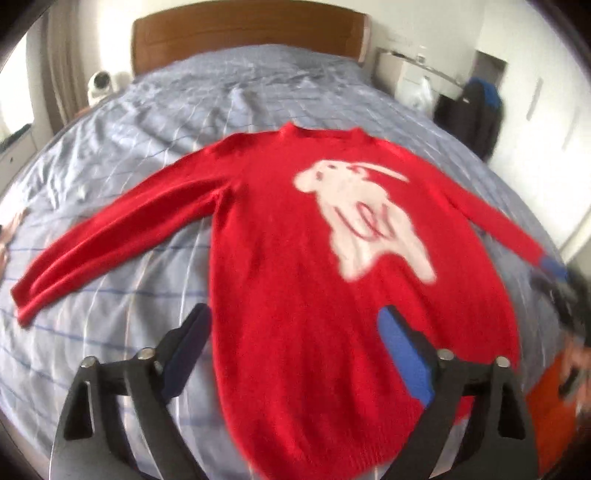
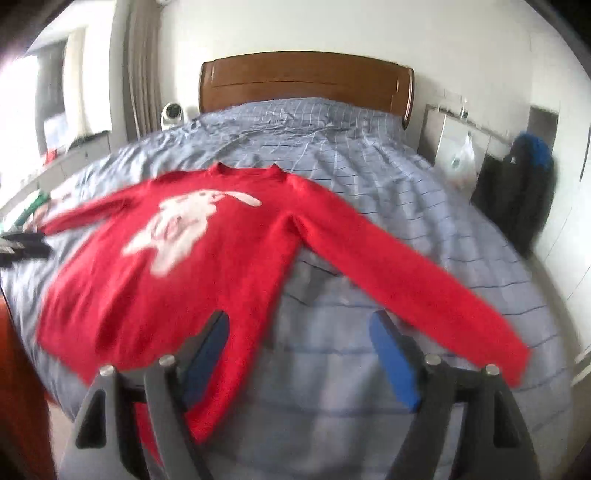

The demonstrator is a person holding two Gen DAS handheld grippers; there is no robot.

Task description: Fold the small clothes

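A red sweater (image 1: 280, 236) of fuzzy knit lies flat and face up across the middle of the frame on a bed (image 1: 207, 96), its round collar toward the wooden headboard (image 1: 243, 33) at the top. Both long sleeves stretch out sideways, and a soft-edged white animal figure (image 1: 362, 218) covers the chest. The bed cover is grey-blue with thin grid lines and shallow wrinkles.

In the left wrist view, the left tongs (image 1: 295, 332) stand wide apart at the bottom, holding nothing, their flat blue pads framing the sweater's rounded hem. In the right wrist view, the right tongs (image 2: 299, 339) are likewise spread wide and empty at the bottom centre, between the hem corner and the near sleeve (image 2: 406, 280). A dark jacket (image 2: 517, 192) hangs at the right edge. Both views are blurred.
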